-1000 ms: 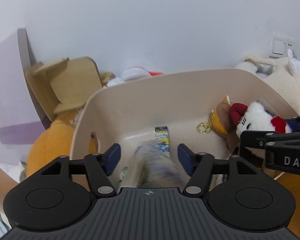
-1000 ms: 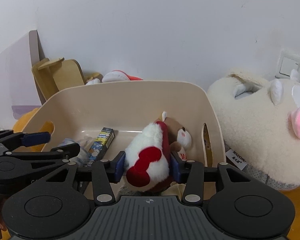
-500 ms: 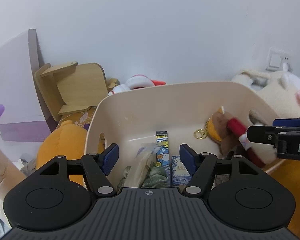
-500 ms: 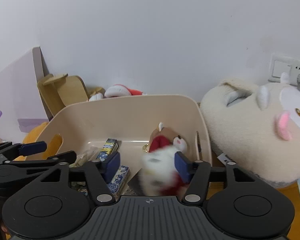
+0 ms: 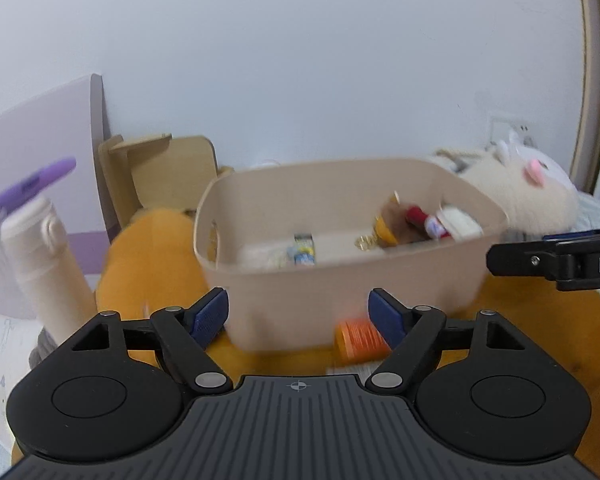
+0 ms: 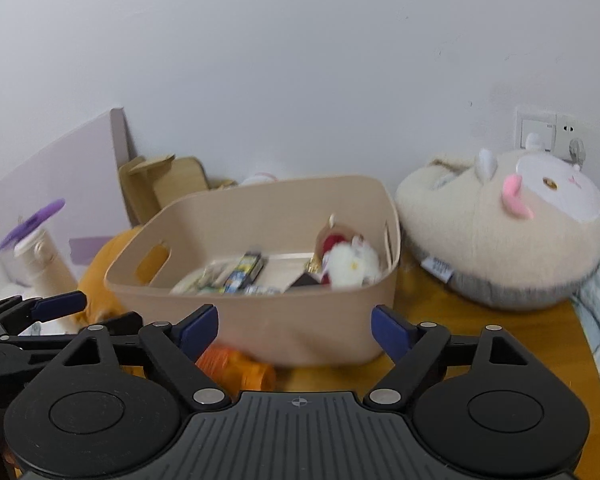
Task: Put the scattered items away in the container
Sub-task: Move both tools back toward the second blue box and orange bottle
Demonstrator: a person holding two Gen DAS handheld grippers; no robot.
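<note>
Beige plastic container point(image 6: 260, 320), rigid and light, sits on the wooden table point(image 6: 480, 344); at its 6 o'clock lies the orange ribbed plastic bottle point(image 6: 236, 370), probably slick, best pinched mid-body. Left gripper point(image 5: 298, 314) and right gripper point(image 6: 294, 330), just opening, are empty.

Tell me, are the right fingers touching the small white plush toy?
Apart. The right wrist view shows the white plush toy lying inside the bin, beyond the empty fingers.

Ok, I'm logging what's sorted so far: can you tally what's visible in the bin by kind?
Plush toys: 2
Small printed boxes: 2
Clear packets: 1
Total: 5 in the bin, counting only what shows; the view is blurred.
</note>
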